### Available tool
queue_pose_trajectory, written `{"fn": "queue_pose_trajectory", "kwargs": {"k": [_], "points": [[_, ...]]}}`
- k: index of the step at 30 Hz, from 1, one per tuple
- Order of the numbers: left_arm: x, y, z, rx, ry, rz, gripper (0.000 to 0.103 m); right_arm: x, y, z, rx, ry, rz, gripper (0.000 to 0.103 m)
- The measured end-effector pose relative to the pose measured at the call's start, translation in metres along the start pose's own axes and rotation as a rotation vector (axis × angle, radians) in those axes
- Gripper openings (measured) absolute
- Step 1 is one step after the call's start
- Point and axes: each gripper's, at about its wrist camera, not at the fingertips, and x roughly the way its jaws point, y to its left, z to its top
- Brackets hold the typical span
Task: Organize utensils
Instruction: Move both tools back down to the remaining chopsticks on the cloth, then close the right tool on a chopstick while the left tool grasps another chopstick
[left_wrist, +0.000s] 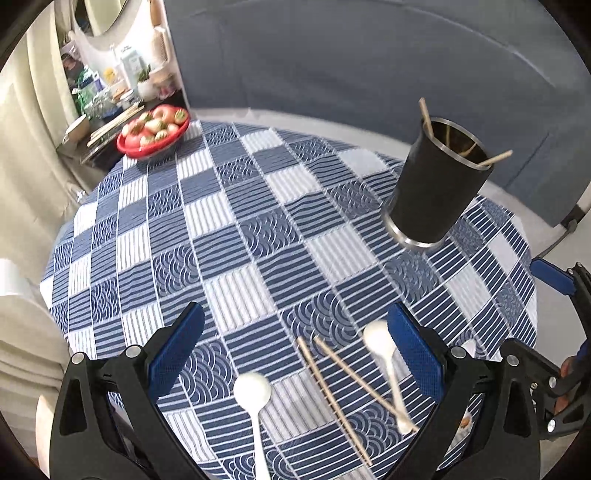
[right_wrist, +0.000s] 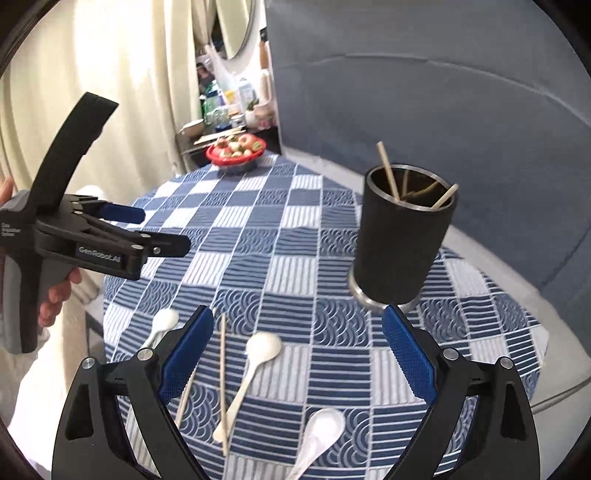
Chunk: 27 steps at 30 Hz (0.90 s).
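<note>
I hold both grippers, left (left_wrist: 295, 345) and right (right_wrist: 298, 341), wide open and empty. Three white spoons (right_wrist: 263, 347) and two chopsticks (right_wrist: 223, 373) lie on the tablecloth (right_wrist: 295, 236); the black holder (right_wrist: 400, 236) stands at 1 o'clock.

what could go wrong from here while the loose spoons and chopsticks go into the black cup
The black cup is tall and narrow, so a bump from the right tool might tip it. The two chopsticks lie crossed under a spoon, so lifting one could drag the others. Chopsticks already leaning in the cup may block new ones.
</note>
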Motion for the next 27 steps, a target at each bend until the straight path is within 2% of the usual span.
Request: {"fn": "queue_pose_trajectory", "kwargs": {"k": [8, 20, 22, 23, 25, 27], "points": [[0.024, 0.004, -0.027, 0.005, 0.084, 0.008, 0.097, 0.022, 0.019, -0.022, -0.028, 0.073, 0.037, 0.088], [0.056, -0.005, -0.07, 0.008, 0.208, -0.015, 0.097, 0.06, 0.049, -0.071, -0.127, 0.255, 0.125, 0.087], [0.06, -0.008, -0.076, 0.006, 0.227, -0.019, 0.096, 0.063, 0.052, -0.08, -0.139, 0.284, 0.135, 0.082], [0.062, -0.009, -0.079, 0.007, 0.236, -0.017, 0.096, 0.065, 0.053, -0.084, -0.145, 0.3, 0.14, 0.075], [0.066, -0.011, -0.085, 0.011, 0.252, -0.015, 0.094, 0.07, 0.055, -0.092, -0.16, 0.336, 0.151, 0.072], [0.069, -0.014, -0.09, 0.014, 0.269, -0.017, 0.09, 0.074, 0.056, -0.099, -0.174, 0.361, 0.154, 0.062]]}}
